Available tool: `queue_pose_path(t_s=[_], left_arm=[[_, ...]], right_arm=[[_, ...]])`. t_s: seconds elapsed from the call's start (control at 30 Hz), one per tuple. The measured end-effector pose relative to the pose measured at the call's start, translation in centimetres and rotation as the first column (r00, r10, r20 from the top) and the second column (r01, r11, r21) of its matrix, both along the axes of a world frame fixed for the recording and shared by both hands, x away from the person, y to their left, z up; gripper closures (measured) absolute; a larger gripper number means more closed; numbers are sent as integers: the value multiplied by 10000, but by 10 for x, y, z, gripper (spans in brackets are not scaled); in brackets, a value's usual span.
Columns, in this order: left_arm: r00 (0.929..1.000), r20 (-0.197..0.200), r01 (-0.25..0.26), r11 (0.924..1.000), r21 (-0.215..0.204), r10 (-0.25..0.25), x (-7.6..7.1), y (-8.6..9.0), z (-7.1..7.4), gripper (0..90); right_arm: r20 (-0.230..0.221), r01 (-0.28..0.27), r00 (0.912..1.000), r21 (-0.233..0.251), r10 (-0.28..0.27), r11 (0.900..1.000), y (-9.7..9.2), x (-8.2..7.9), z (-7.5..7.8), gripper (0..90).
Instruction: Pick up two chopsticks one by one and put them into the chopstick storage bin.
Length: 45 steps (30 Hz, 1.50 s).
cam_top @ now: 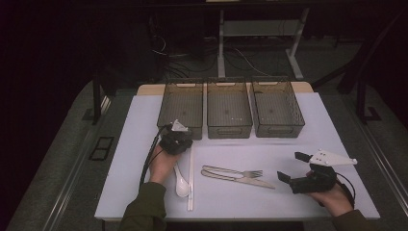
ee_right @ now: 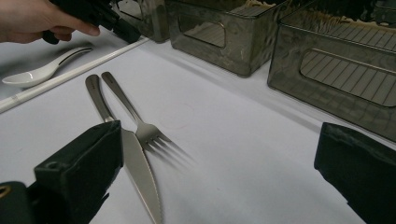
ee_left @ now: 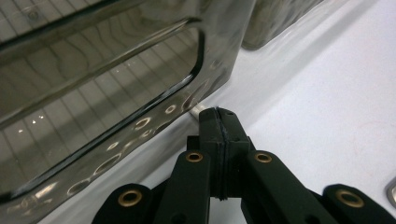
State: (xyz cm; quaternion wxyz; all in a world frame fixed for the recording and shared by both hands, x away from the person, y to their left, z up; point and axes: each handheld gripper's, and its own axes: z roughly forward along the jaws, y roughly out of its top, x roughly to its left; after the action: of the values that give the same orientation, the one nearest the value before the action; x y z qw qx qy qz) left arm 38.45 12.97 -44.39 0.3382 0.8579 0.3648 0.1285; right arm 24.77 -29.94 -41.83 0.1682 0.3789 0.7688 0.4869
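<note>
Here, the left gripper (cam_top: 176,139) is pinching a chopstick (cam_top: 191,178) on the white table (cam_top: 298,139) by smoky bins (cam_top: 229,113) in a dark room, while the right gripper (cam_top: 292,167) is gaping empty.

No readable text, labels, brands or numbers anywhere. Three smoky bins (cam_top: 229,113) at the far side of the worktop (cam_top: 308,144): plain walls, no stickers. Fork (ee_right: 140,123) and knife (ee_right: 137,168): nothing stamped that can be made out, though the handles are dim, so a faint maker's mark may be lost in the blur. Spoon (ee_right: 35,74) blank.
</note>
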Motion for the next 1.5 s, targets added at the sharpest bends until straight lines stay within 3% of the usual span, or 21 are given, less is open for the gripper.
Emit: queue_pose_path(t_s=[0.23, 0.5, 0.73, 0.97, 1.1, 1.5], left_arm=[[9997, -32, 236, 9997, -21, -236, 1, -9, -1, 885], [9999, -9, 135, 9996, -245, -135, 3, -14, -1, 885], [9999, 22, 104, 9998, -169, -103, 5, -16, -2, 885], [9992, 9, 405, 9991, -90, -405, 4, -21, -2, 885], [9979, -87, 646, 9974, -331, -649, 3, -24, -3, 885], [9882, -340, 1473, 9876, -548, -1493, -1, -35, -3, 885]], right_arm=[[10, -6, 10000, -6, 6, 10000, 0, 0, 0, 14], [13, 30, 10000, -3, -30, 10000, -1, 0, 0, 14], [3, 26, 10000, 21, -26, 10000, -1, 0, 0, 14], [17, 8, 10000, 17, -8, 10000, 0, 0, 0, 14], [13, 3, 10000, 16, -3, 10000, 0, 0, 0, 14], [10, 17, 10000, 16, -17, 10000, -1, 0, 1, 14]])
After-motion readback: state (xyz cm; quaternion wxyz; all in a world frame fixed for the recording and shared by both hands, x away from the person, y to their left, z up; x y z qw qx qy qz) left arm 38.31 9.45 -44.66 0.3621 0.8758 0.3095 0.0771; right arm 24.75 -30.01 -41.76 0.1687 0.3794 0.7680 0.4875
